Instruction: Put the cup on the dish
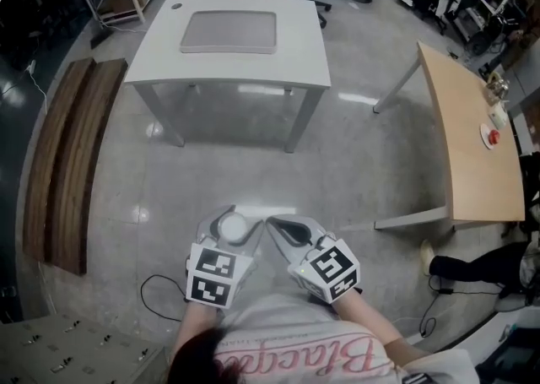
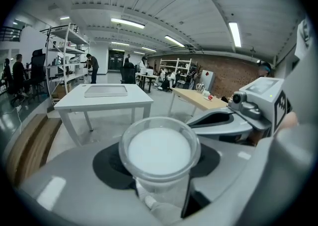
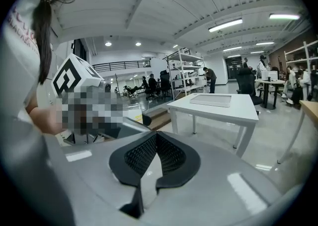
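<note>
Clear cup [image 2: 159,151] held in left gripper [image 1: 230,227] jaws | right gripper [image 3: 155,141] jaws together, empty

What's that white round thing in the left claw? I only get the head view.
Observer: A clear cup. In the left gripper view, the left claw grips it on both sides.
Operator: And the right claw, has it got anything?
Observer: No. The right gripper view shows the right claw shut, pads together, nothing between them.
</note>
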`<state>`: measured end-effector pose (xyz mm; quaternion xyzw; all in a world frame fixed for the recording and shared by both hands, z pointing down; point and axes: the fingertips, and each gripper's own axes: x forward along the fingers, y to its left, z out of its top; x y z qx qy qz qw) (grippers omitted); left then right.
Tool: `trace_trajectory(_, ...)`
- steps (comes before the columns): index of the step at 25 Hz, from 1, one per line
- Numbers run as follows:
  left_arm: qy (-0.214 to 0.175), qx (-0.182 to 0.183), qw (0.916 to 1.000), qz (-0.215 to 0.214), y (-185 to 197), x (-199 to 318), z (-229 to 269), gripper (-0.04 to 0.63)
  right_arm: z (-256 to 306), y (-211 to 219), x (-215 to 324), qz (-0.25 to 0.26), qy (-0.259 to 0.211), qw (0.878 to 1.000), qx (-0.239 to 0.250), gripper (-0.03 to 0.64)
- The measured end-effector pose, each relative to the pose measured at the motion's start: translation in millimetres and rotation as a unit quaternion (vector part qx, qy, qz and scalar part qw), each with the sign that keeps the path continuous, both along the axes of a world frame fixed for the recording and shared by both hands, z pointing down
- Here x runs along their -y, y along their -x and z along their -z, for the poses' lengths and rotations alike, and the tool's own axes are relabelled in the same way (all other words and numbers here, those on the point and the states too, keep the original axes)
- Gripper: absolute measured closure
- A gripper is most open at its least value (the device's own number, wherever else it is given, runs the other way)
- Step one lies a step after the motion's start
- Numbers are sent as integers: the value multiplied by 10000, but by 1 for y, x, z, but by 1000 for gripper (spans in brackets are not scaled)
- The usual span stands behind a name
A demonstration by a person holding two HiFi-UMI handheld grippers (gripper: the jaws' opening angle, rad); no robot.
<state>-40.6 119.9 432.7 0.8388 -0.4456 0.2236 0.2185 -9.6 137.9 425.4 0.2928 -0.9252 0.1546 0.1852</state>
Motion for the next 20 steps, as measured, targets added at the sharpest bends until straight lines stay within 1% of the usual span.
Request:
trace_trajectory(7, -292, 256, 9992, 48, 16, 49, 8, 347, 5, 16, 49, -115, -125, 9998, -35, 615)
trace_trajectory(11, -316, 223, 9992, -24, 20, 61, 9, 347, 10, 20, 68, -176, -261, 9995, -75, 615)
trace_trajectory(14, -318, 190, 9993, -68, 21, 68, 10, 347, 14, 22, 80, -211, -281, 9993, -85, 615)
trace_trajectory(20, -386, 139, 9992, -40, 20, 88, 14, 347, 17, 19, 99, -234, -342, 9991, -134, 615)
